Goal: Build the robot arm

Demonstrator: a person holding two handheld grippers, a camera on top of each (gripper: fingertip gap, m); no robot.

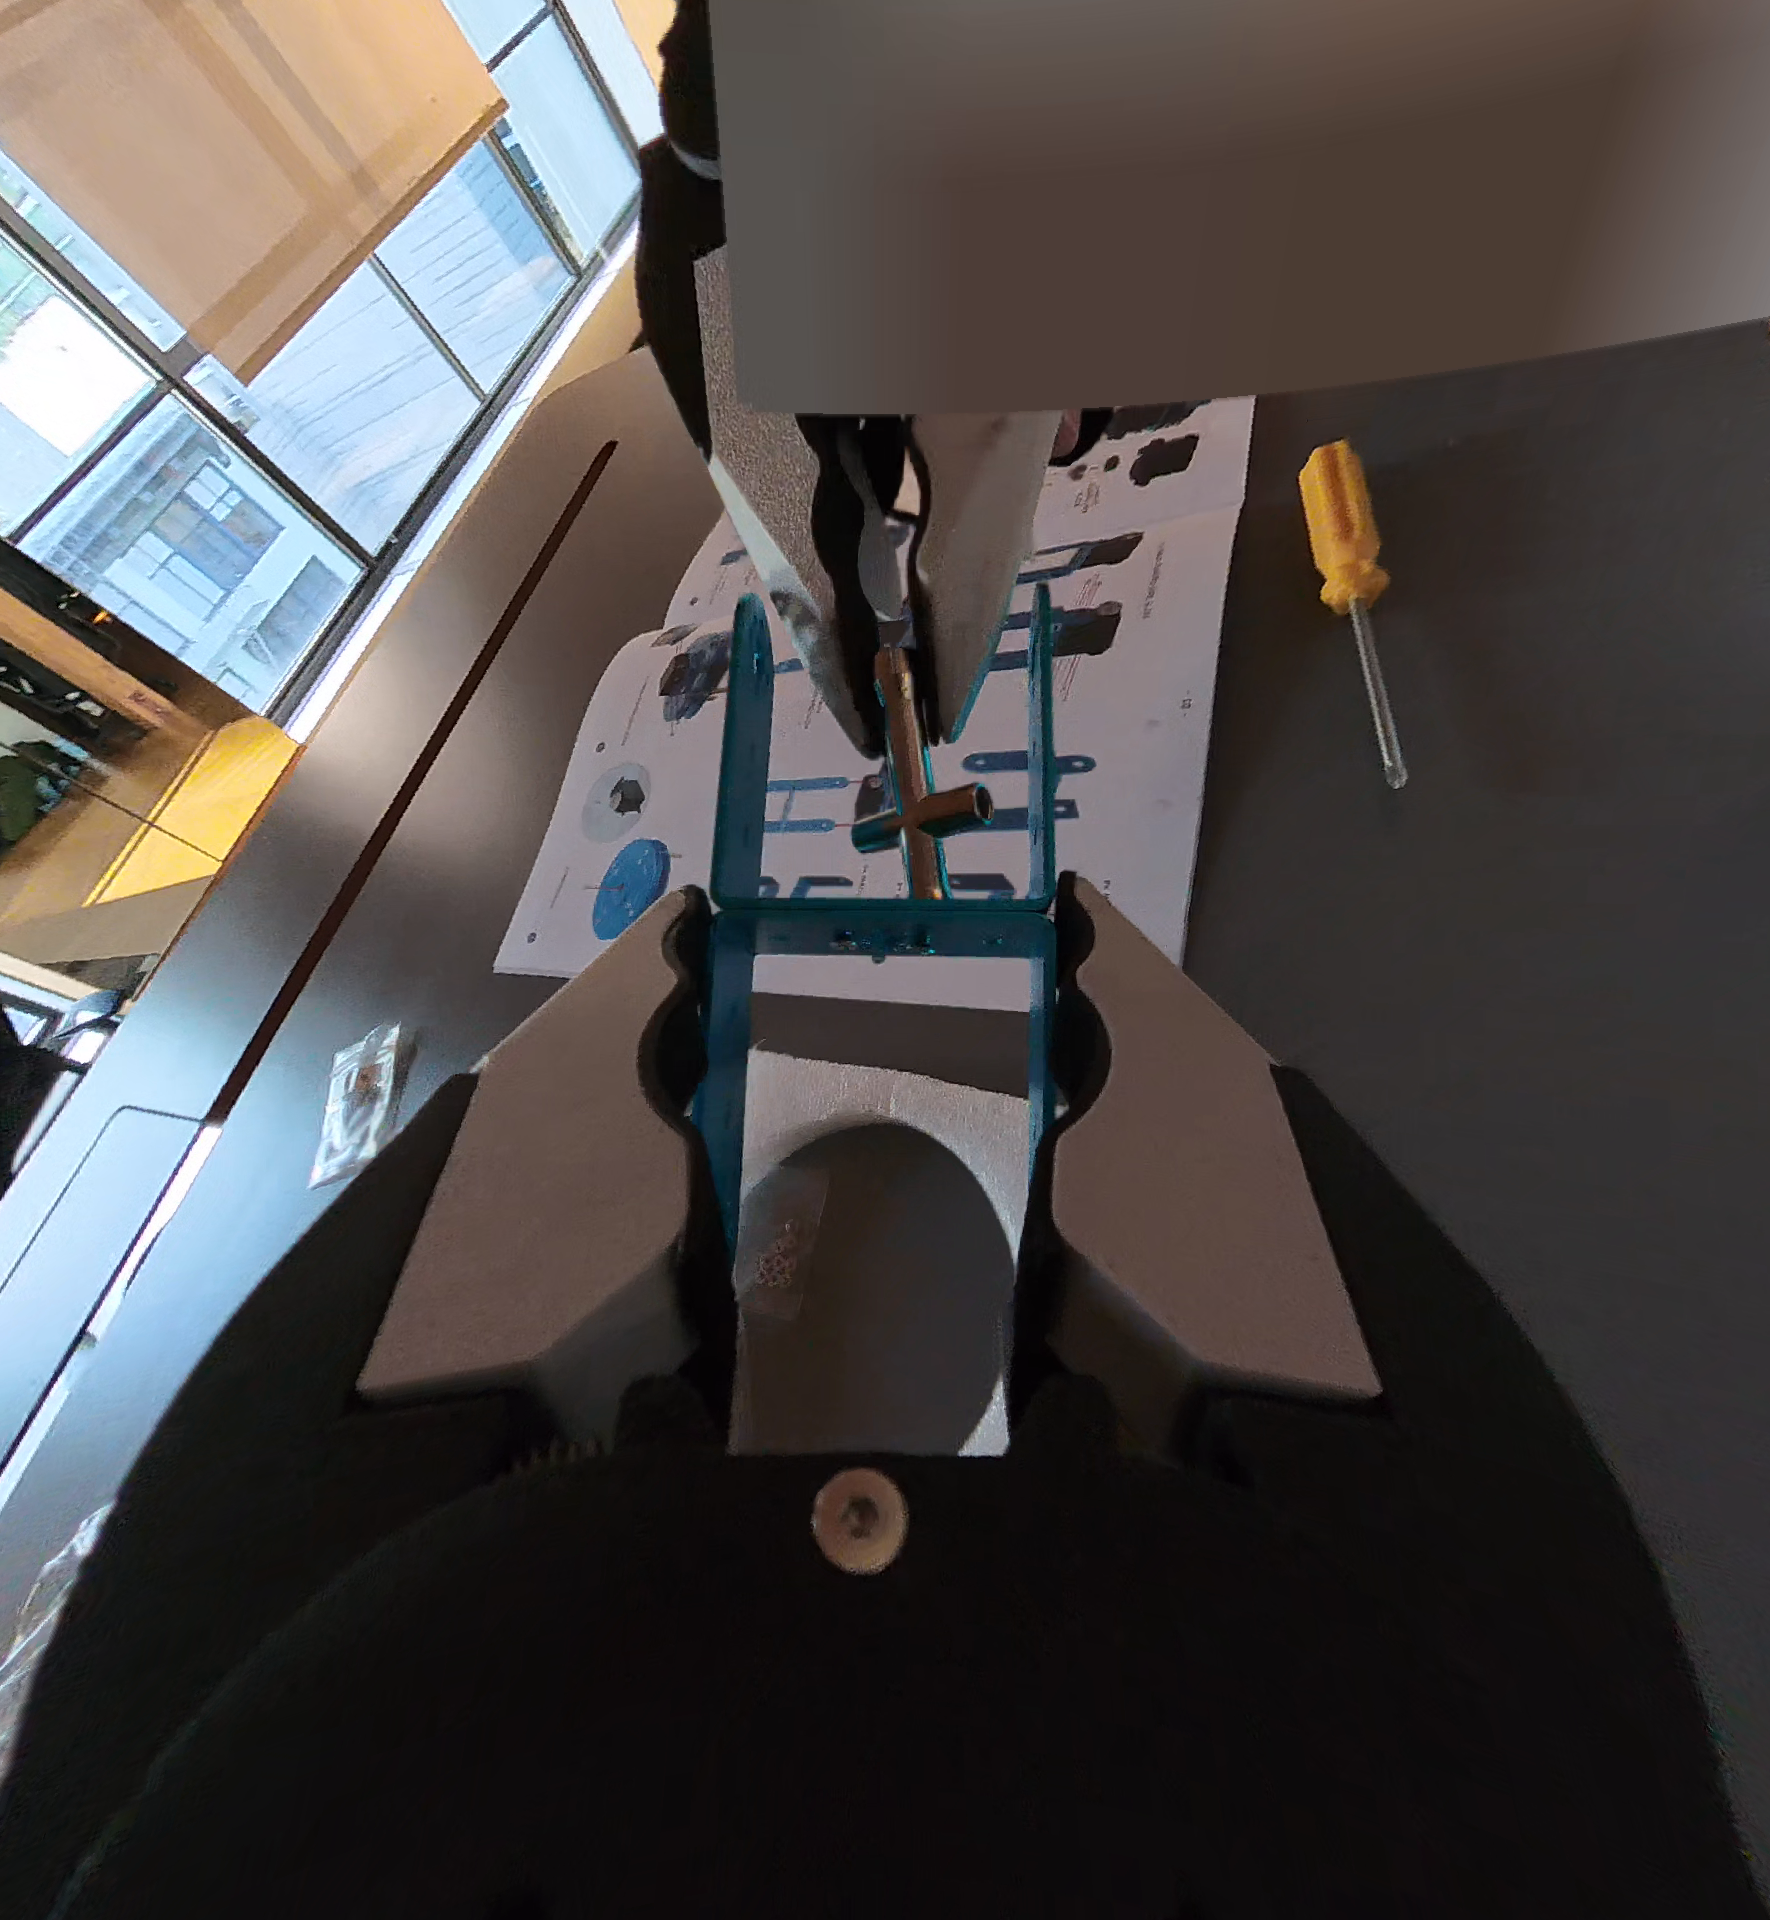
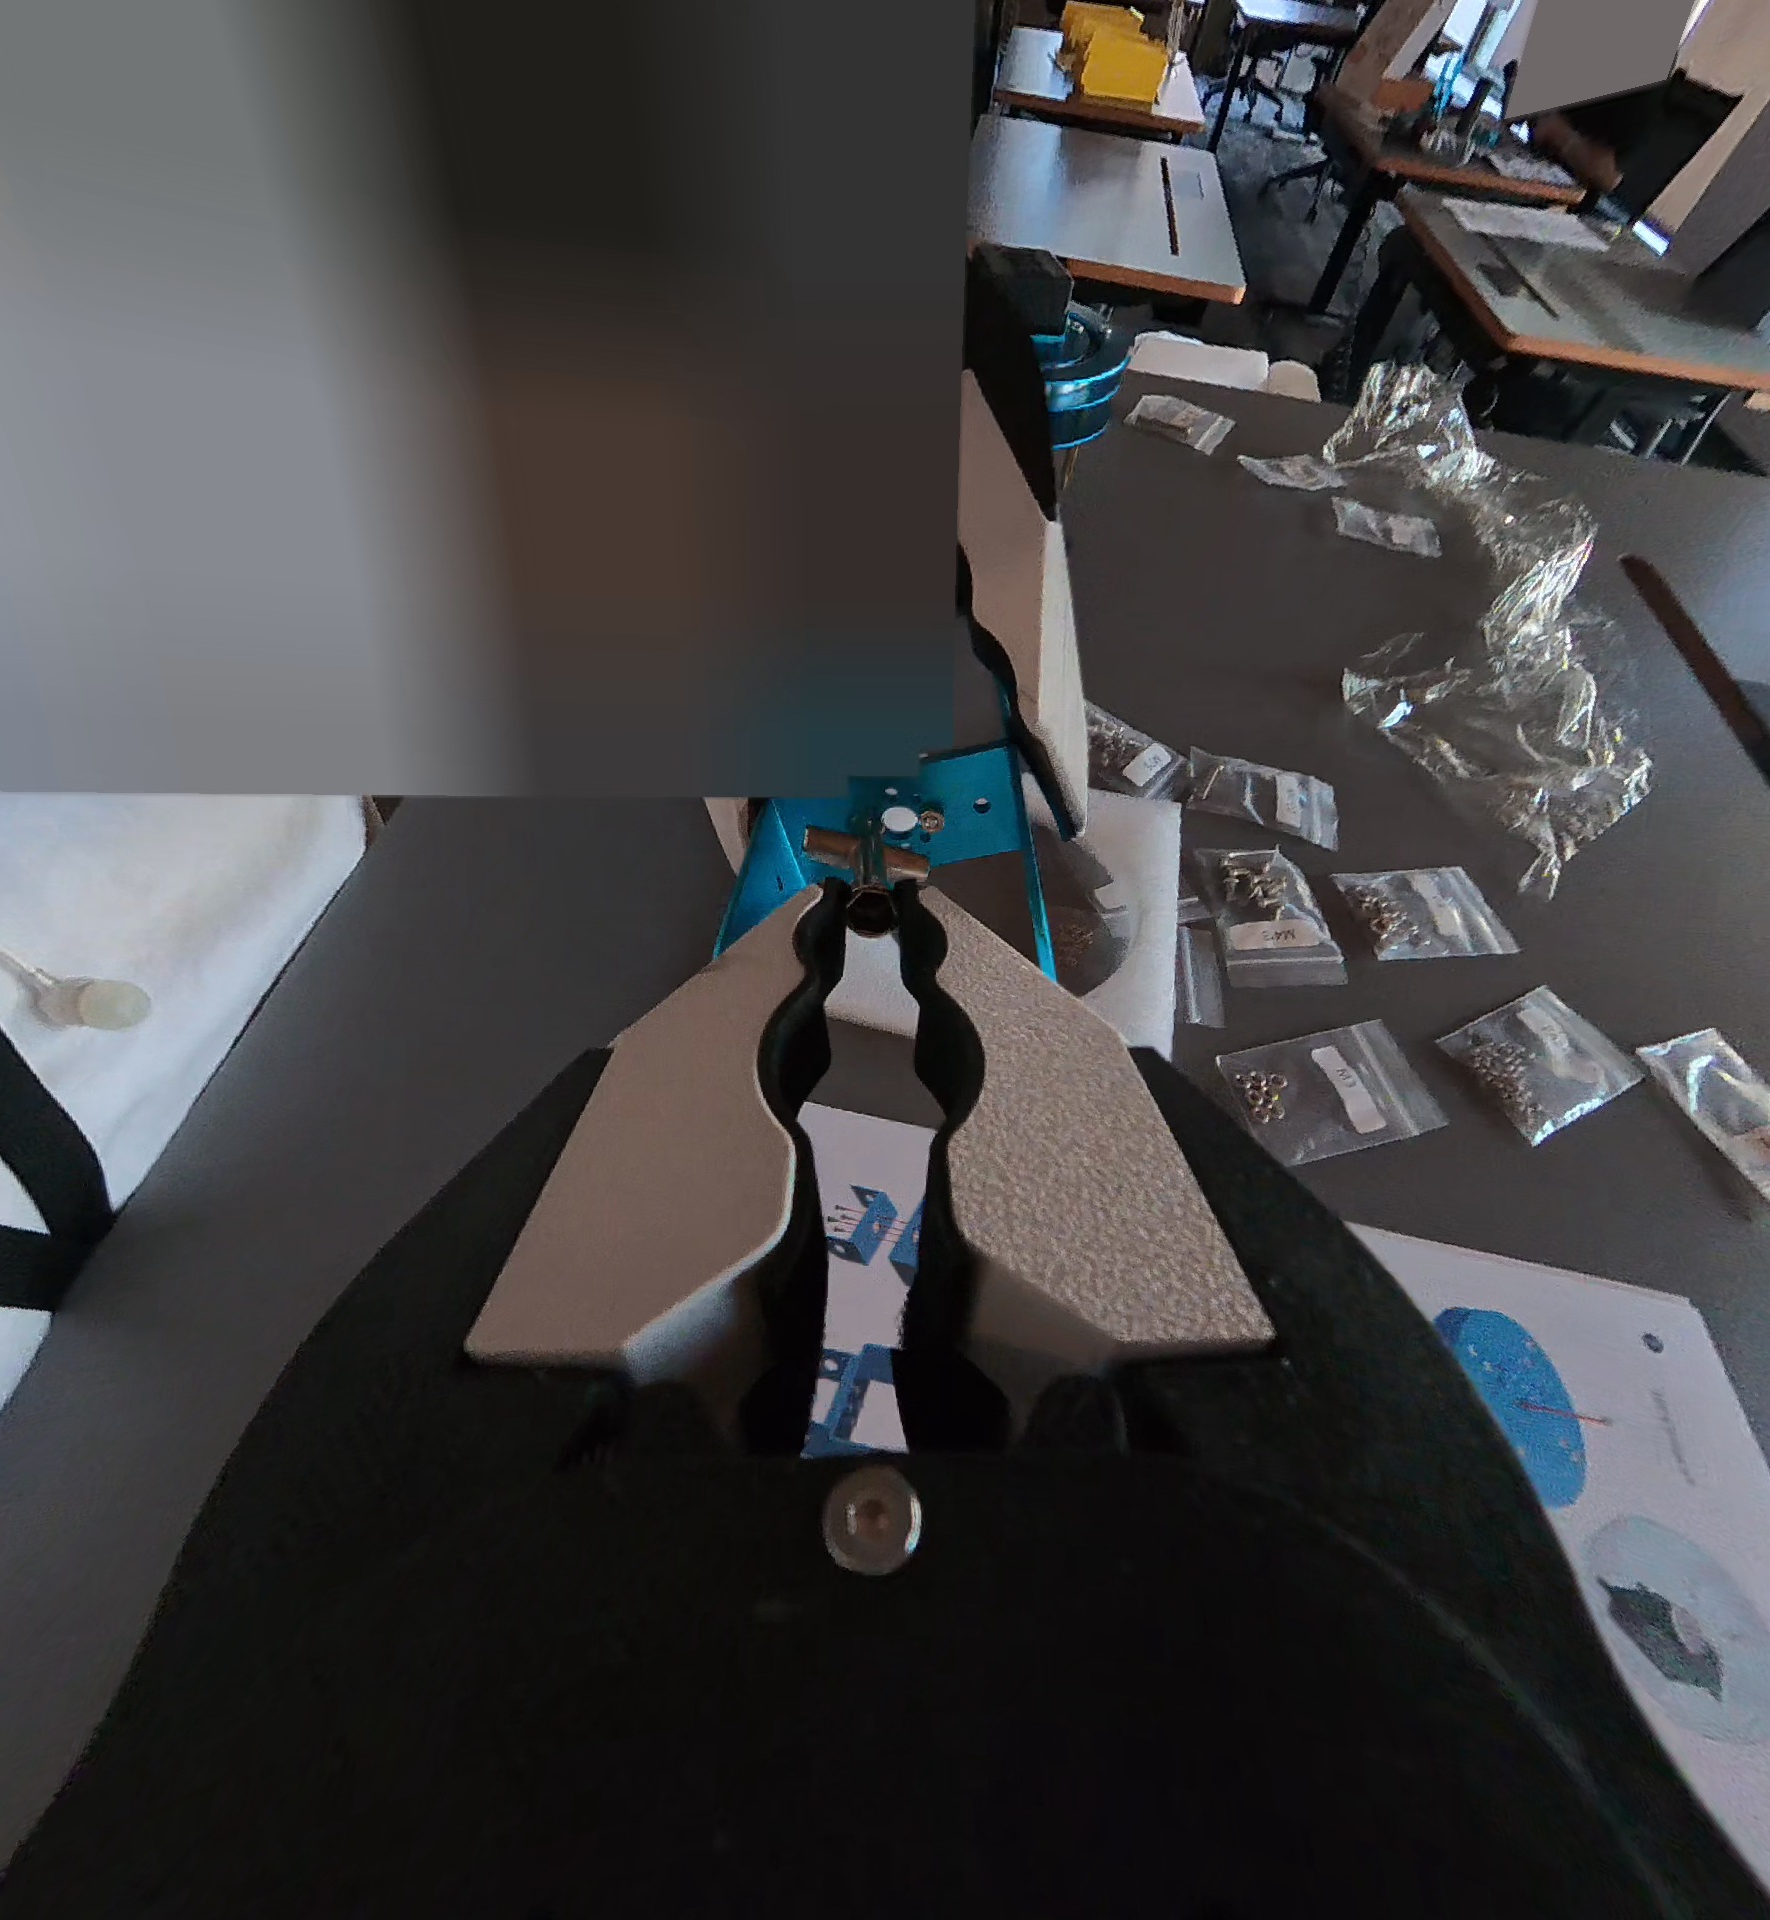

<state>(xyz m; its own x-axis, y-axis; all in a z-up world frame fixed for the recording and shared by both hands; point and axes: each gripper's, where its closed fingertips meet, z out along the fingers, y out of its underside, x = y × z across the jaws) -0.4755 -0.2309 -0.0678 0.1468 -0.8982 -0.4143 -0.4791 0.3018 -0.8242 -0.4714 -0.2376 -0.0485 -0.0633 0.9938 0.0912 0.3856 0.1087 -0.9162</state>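
My left gripper [image 1: 881,899] is shut on a blue metal frame [image 1: 787,935], its fingertips pressing on the frame's two outer sides, and holds it over a white foam block [image 1: 860,1101]. My right gripper [image 2: 868,899] is shut on one arm of a cross-shaped metal socket wrench [image 2: 824,840]. The wrench's far end meets the frame's [image 2: 964,800] crossbar near a screw. In the left wrist view the right gripper [image 1: 907,727] reaches down between the frame's arms with the wrench [image 1: 912,821]. A left gripper finger [image 2: 1052,644] shows in the right wrist view.
An open instruction booklet [image 1: 1151,727] lies on the dark grey table [image 1: 1483,1039] under the frame. A yellow-handled screwdriver [image 1: 1343,561] lies to the right. Several small bags of screws and nuts [image 2: 1328,1101], crumpled plastic wrap [image 2: 1504,644] and a blue wheel [image 2: 1078,384] are on the table. My two grippers' fingertips are within a few centimetres of each other. From either gripper's tips it is about 20 cm to the yellow-handled screwdriver [image 1: 1343,561].
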